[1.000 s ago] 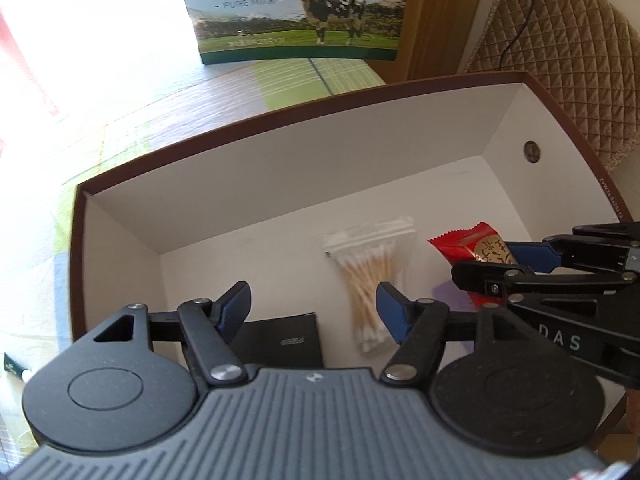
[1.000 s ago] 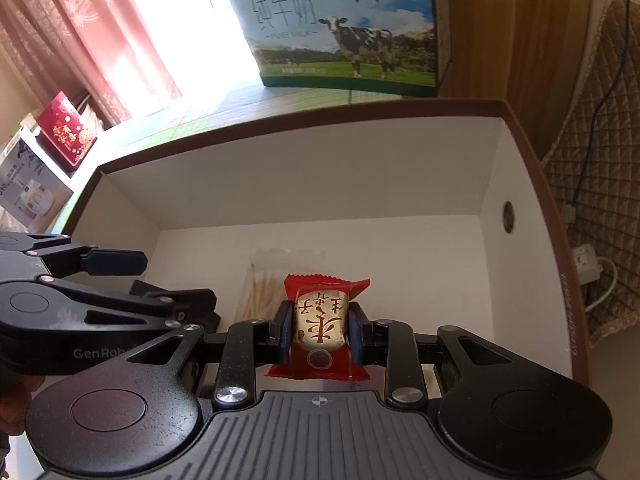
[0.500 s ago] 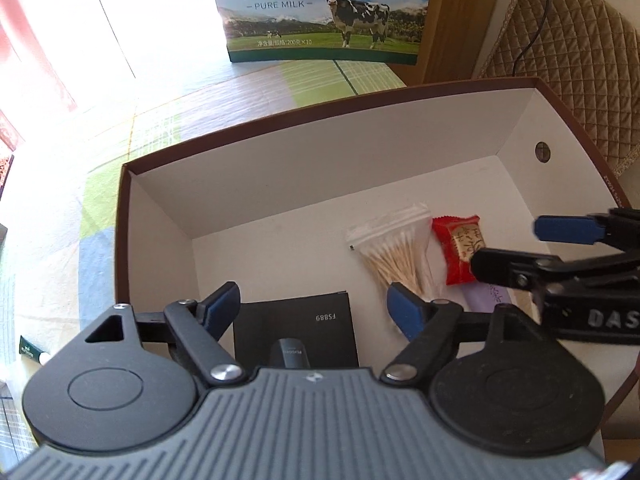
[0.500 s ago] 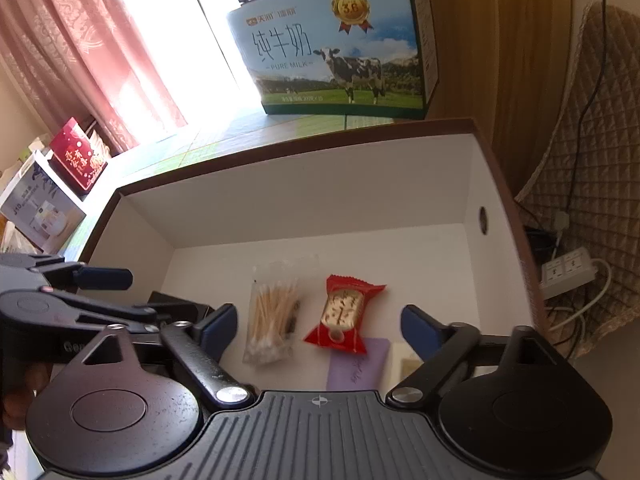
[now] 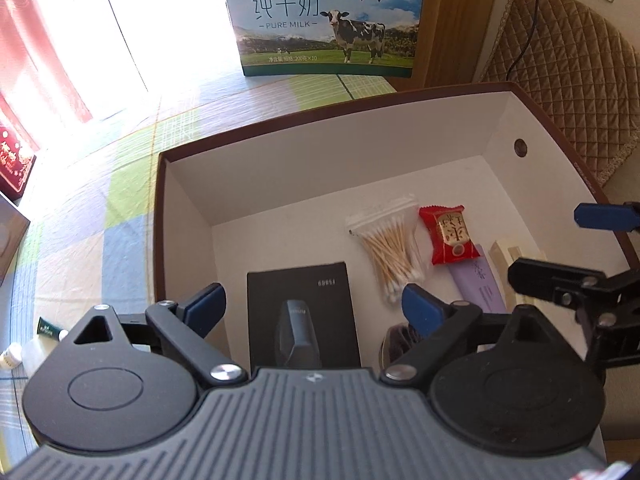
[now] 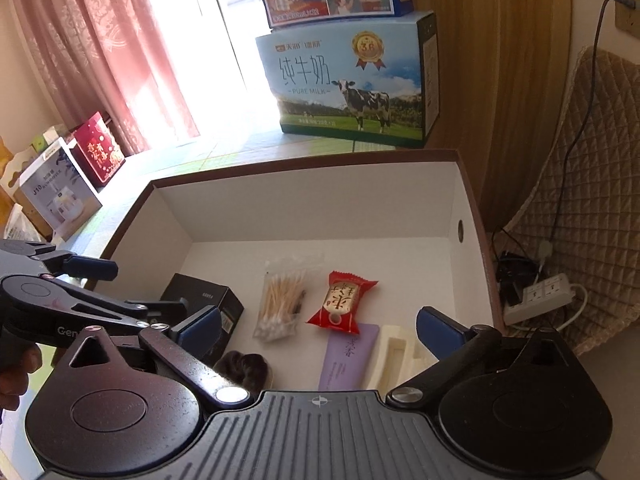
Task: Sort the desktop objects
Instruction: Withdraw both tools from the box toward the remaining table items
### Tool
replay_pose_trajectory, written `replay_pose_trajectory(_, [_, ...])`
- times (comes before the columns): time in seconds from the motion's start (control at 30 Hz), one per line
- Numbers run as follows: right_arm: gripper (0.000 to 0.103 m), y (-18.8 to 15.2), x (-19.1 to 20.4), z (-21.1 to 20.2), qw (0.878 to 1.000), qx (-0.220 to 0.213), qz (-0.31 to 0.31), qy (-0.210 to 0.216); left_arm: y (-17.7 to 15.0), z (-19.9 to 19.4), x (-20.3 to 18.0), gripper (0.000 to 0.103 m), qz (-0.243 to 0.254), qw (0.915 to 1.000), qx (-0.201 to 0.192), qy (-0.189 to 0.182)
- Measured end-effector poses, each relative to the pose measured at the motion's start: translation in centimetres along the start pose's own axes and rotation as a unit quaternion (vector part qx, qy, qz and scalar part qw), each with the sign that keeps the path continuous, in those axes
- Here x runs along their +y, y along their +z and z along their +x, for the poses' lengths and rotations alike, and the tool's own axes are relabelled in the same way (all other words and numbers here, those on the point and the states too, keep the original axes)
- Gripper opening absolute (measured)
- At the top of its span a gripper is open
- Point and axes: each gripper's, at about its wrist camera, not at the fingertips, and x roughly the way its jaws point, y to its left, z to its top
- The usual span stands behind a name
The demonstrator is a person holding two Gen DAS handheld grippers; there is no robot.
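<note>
White card lines the open box (image 6: pixel 312 208), brown at the rim, standing on a checked tablecloth (image 5: pixel 120 184); inside on the floor lie the sorted items. Black carton (image 5: pixel 300 292) at the box's left part, a dark device (image 5: pixel 298 336) lying on it; bag of cotton swabs (image 5: pixel 390 248) just beside it toward the middle; red snack packet (image 6: pixel 342 300) next to the swabs, its lower edge overlapping a purple tube (image 6: pixel 350 354); cream-coloured tray piece (image 6: pixel 394 354) just beside the tube; a dark brown fuzzy lump (image 6: pixel 244 370) near the front, kind unclear.

Left gripper (image 5: pixel 312 308): jaws have just been opening, now spread wide over the black carton, nothing pinched between the blue pads. Right gripper (image 6: pixel 320 326): jaws have just been opening, now at full spread; the red snack packet lies free on the box floor beyond them, untouched.

Milk carton (image 6: pixel 352 88) with a cow picture stands behind the box; pink curtain (image 6: pixel 100 40) at the window; small white bottle (image 5: pixel 28 354) on the cloth outside the box's left wall.
</note>
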Motion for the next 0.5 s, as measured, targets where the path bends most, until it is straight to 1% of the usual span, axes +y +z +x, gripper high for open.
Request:
replay_pose_trajectory(0.23, [0.101, -0.9, 0.8, -1.5, 1.000, -0.008, -0.011, -0.011, -1.3, -1.8, 0.2, 0.094, -0.007, 1.0000, -0.005, 0.003])
replay_pose_trajectory(0.37, [0.101, -1.6, 1.2, -2.5, 1.000, -0.011, -0.013, -0.009, -2.2, -3.1, 0.2, 0.094, -0.008, 0.9998, -0.012, 0.012])
replay_pose_trajectory(0.5, [0.101, -2.1, 1.8, -3.3, 1.000, -0.014, -0.020, -0.005, -3.1, -4.4, 0.2, 0.094, -0.010, 0.9997, -0.016, 0.012])
